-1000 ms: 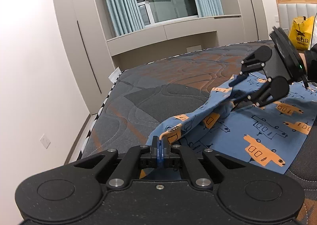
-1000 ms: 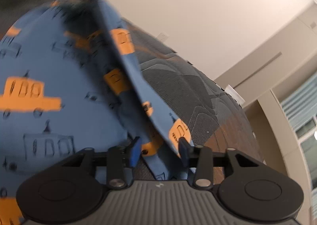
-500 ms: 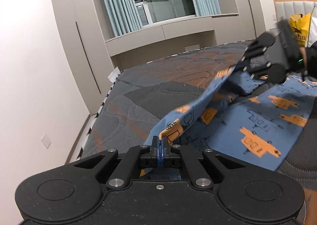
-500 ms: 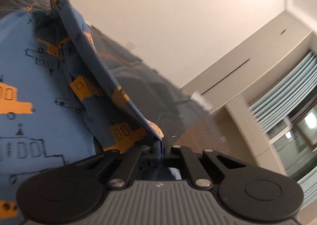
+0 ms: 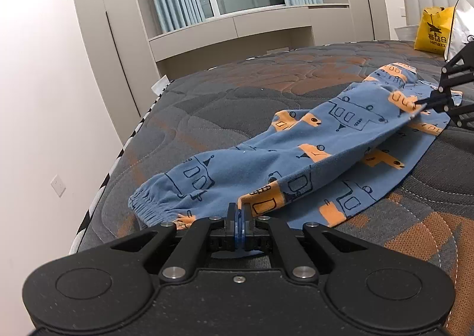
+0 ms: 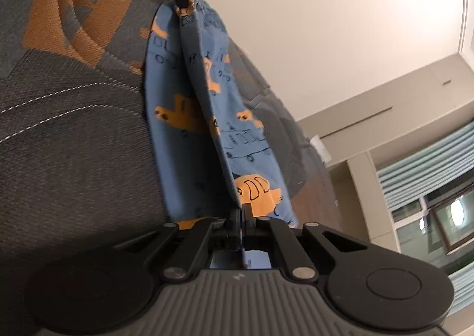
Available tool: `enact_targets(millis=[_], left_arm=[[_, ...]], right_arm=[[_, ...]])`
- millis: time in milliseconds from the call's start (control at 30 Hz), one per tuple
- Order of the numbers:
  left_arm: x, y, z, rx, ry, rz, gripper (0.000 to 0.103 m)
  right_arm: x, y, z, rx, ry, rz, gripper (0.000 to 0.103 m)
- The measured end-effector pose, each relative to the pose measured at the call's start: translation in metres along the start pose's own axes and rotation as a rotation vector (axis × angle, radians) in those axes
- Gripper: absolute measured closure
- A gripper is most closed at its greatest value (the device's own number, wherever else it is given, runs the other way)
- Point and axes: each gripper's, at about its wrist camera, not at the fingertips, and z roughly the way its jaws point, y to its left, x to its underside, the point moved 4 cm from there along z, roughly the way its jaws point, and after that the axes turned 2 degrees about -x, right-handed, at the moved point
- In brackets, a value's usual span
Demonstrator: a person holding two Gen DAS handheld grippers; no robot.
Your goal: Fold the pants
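The pants (image 5: 296, 155) lie on the bed (image 5: 237, 99), with their long axis going from the near left to the far right. The left gripper (image 5: 238, 217) is at the near end, and its fingers are pressed together on a fold of the blue cloth close to the elastic cuff (image 5: 148, 205). The right gripper (image 5: 426, 103) is at the far right end, and its fingers also pinch the cloth. Between the two grips the upper leg hangs in a raised ridge over the lower leg, which lies flat. I judge the coming move is to lay this ridge down sideways on the lower leg, so both hands must travel together. A yellow bag (image 5: 434, 29) stands far right, well apart. Nothing stands in the way.
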Motion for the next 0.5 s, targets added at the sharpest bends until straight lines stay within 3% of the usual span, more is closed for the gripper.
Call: enact_targets(millis=[200, 500], left_arm=[[0.003, 0.002, -0.011, -0.022, -0.013, 0.021, 0.102], [0.018, -0.006, -0.002, -0.027, 0.053, 0.031, 0.100]], right_arm=[[-0.007, -0.004, -0.011, -0.005, -0.003, 0.017, 0.103], [0.003, 0.014, 0.006, -0.075, 0.029, 0.000, 0.103]])
